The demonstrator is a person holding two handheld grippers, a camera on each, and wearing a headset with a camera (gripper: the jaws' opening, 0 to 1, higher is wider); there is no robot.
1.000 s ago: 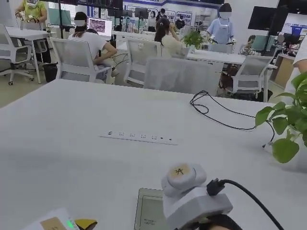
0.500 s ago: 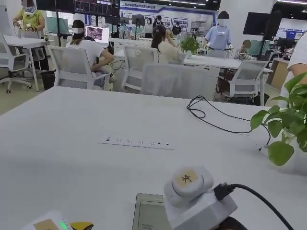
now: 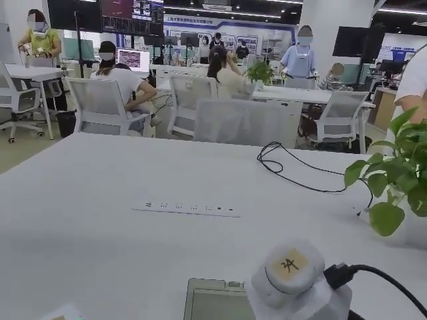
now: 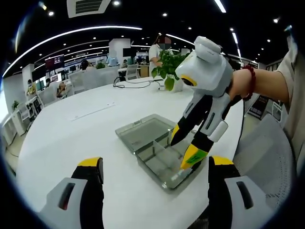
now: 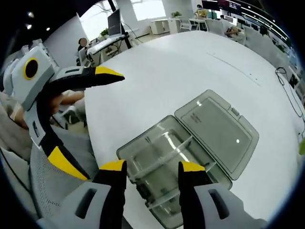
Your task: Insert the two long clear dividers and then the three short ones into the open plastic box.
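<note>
The white table point(image 3: 100, 220) is stretching wide and mostly bare toward its far edge, where empty chairs point(image 3: 243, 120) are standing. A flush power strip point(image 3: 185, 209) is lying in the middle of the top, a black cable point(image 3: 293, 175) is looping across the far right, and a leafy plant point(image 3: 393, 177) is leaning in at the right edge. The ground left of the box is lying open.

The open plastic box point(image 4: 151, 168) is sitting close to the table's near edge, its lid point(image 4: 143, 132) folded flat on the table on the far side. Inside, a clear divider point(image 5: 162, 153) is standing on edge along the box's length; how many others are lying in there is too hard to tell through the clear plastic.

The right gripper point(image 4: 183, 148) is reaching down from the right, its tongs standing apart with the tips just over the near end of the box. The left gripper point(image 4: 156, 160) is hovering short of the box on the near left, its tongs spread wide with nothing between them.
</note>
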